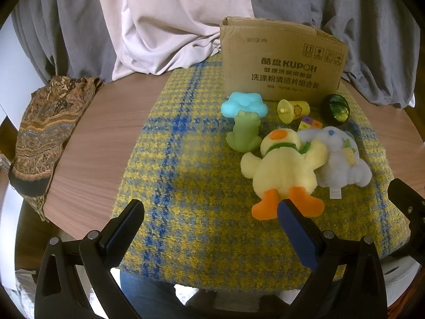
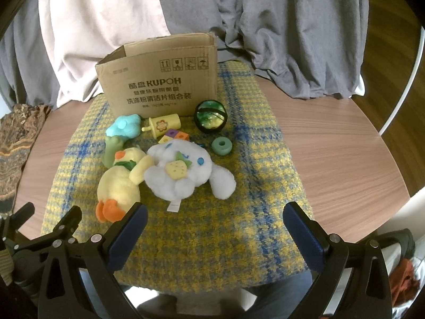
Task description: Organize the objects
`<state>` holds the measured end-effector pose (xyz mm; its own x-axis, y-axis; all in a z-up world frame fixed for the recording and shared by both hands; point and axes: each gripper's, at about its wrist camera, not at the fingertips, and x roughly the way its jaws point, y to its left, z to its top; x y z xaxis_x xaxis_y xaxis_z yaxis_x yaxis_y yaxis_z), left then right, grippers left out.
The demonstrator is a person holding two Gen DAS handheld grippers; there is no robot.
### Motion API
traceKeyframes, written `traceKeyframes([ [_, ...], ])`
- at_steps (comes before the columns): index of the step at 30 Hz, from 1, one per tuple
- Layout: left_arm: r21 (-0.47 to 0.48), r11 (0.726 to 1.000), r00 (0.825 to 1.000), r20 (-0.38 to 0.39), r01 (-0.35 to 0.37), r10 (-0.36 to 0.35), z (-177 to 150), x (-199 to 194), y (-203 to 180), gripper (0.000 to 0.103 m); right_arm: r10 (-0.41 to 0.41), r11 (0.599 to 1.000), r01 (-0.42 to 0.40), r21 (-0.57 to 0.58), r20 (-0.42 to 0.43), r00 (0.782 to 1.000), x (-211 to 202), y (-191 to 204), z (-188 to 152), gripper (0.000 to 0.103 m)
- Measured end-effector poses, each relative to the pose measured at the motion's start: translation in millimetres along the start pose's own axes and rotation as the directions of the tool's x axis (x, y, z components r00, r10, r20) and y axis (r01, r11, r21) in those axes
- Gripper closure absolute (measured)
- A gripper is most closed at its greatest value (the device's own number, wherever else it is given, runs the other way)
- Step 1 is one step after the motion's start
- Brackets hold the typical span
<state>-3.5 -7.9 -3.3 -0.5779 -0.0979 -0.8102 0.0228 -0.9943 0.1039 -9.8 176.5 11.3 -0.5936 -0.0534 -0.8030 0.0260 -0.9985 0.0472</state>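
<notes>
1. Yellow-blue plaid cloth [image 2: 239, 212] covers the round table [image 2: 345, 146].
2. Cardboard box [image 2: 159, 85] stands at 12 o'clock, open-topped.
3. Yellow duck plush [image 2: 119, 180] touches the white plush [image 2: 186, 175] at centre (toys clustered before the box).
4. Green ball [image 2: 210, 117] lies at 1 o'clock.
5. Left gripper [image 1: 209, 212] and right gripper [image 2: 215, 212] hover at 6 o'clock, jaws spread wide, holding nothing.

From the near table edge we look forward along both grippers, our left view set left of the toys, our right view facing them squarely, both sharing the cardboard box [image 1: 281, 61] [image 2: 159, 79] and yellow duck [image 1: 284, 167] [image 2: 119, 180].
</notes>
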Motion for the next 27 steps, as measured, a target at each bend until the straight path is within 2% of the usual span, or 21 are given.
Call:
traceKeyframes([
  [27, -0.007, 1.0, 1.0, -0.005, -0.009, 0.009, -1.1, -0.9, -0.6, 0.001, 0.001, 1.0, -0.001, -0.004, -0.001, 1.0, -1.1, -1.0, -2.2, 0.001],
])
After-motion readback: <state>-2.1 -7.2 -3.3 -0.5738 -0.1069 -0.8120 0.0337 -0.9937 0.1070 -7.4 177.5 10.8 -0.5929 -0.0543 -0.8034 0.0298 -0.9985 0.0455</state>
